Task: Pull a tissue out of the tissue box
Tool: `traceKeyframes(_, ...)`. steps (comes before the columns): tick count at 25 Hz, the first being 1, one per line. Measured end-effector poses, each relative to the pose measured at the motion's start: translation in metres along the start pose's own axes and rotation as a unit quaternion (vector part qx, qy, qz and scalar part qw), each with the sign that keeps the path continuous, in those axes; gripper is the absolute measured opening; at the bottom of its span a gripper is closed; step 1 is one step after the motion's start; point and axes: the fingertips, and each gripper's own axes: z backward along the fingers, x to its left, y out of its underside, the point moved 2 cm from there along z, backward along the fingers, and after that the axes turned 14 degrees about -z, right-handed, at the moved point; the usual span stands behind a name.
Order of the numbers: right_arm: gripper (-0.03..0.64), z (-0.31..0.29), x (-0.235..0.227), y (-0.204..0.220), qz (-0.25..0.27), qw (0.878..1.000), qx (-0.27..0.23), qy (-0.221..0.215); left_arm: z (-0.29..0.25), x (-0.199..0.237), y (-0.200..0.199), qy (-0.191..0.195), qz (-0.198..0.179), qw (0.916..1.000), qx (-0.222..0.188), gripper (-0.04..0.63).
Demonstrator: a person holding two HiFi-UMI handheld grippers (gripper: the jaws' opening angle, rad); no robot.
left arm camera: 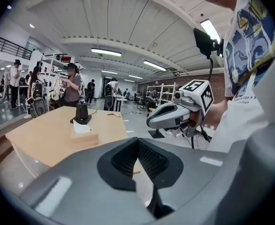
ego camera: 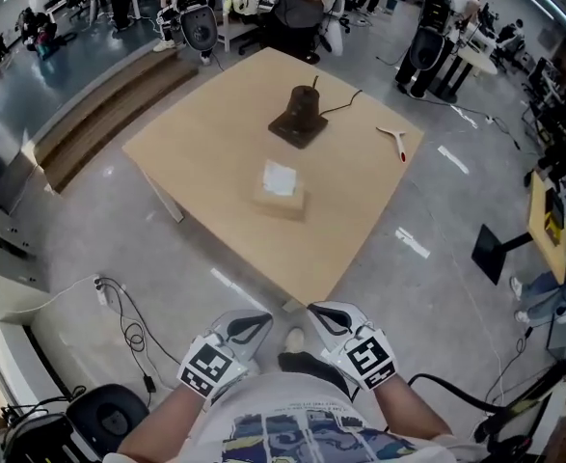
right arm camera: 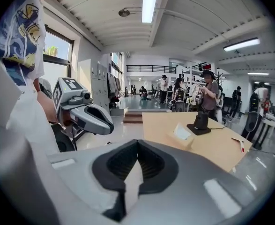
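The cardboard tissue box lies near the middle of the wooden table, with a white tissue showing on top. Both grippers hover off the table's near corner, close to my body and well short of the box. My left gripper has its jaws together with nothing in them. My right gripper is beside it, also with jaws together and nothing held. The left gripper view shows its jaws closed, the box ahead at left and the right gripper. The right gripper view shows its jaws closed and the box ahead.
A black stand with a cable sits beyond the box, and a white tool with a red tip lies near the table's right corner. Wooden steps run at left. Cables trail on the floor. People stand beyond the table.
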Motion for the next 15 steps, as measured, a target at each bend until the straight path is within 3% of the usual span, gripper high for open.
traceKeyframes(5,0.003,-0.007,-0.046,-0.023,0.018,1.000,-0.010,-0.021,-0.037,0.030,-0.023,-0.022,0.007,0.9997,0.001,0.003)
traceKeyframes(11,0.003,-0.008,-0.090,-0.018,0.022,0.999,-0.006,-0.040,-0.074,0.057,-0.030,-0.059,0.013,0.9982,0.003,0.003)
traceKeyframes(15,0.003,-0.013,-0.111,-0.026,0.021,0.999,-0.011,-0.038,-0.088,0.077,-0.031,-0.061,0.010,0.9980,0.008,0.004)
